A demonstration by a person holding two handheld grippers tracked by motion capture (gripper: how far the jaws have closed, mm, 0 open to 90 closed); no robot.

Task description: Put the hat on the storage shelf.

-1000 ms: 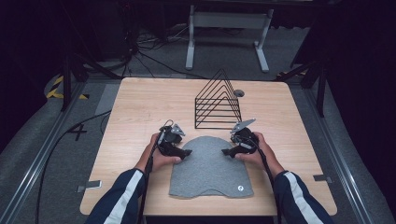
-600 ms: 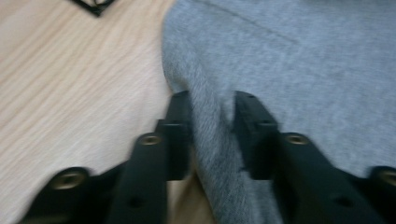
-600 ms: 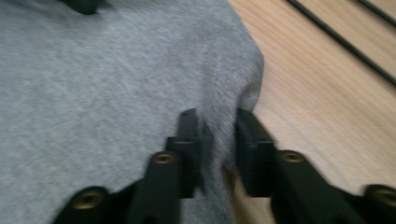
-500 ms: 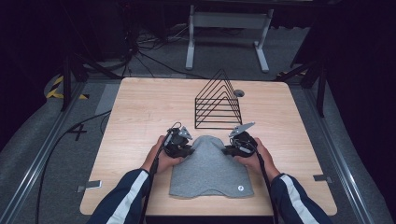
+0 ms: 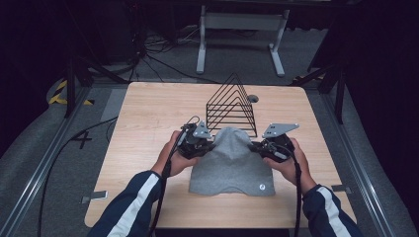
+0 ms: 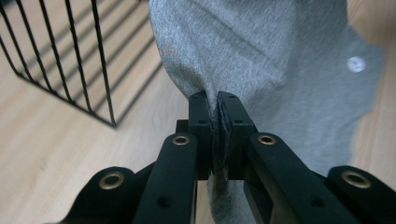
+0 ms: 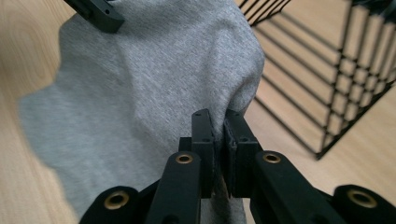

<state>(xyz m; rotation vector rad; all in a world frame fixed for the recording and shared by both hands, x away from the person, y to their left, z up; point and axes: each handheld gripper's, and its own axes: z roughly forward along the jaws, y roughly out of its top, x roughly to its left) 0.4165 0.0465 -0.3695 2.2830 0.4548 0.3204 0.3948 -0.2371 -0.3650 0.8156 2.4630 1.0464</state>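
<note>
A pale wooden table (image 5: 148,123) stands in a dark room with cables and a grey metal stand on the floor beyond it. On the table lies a grey knitted fabric beanie (image 5: 231,165), and over the last second its far end has risen: where the crown lay flat and low between the hands, it now stands up in a rounded hump close against the black wire triangular rack (image 5: 231,106), while both hands have drawn inward and forward. The left gripper (image 6: 217,112) has its jaws pinched together on a fold of the hat's left edge, the cloth spreading up and away ahead of the jaws, with a small white badge (image 6: 356,64) showing off to their right. The right gripper (image 7: 218,126) is likewise clamped tight on the opposite edge, grey knit bunching between and above its jaws. Judging from this, the hat is now gripped on both sides and partly lifted, so the work looks to have passed from grasping to raising or reshaping it. The rack is what stands in the way: its wires lie just beyond and to the left of the left jaws, just beyond and to the right of the right jaws, and a further push forward could snag the knit on them.
</note>
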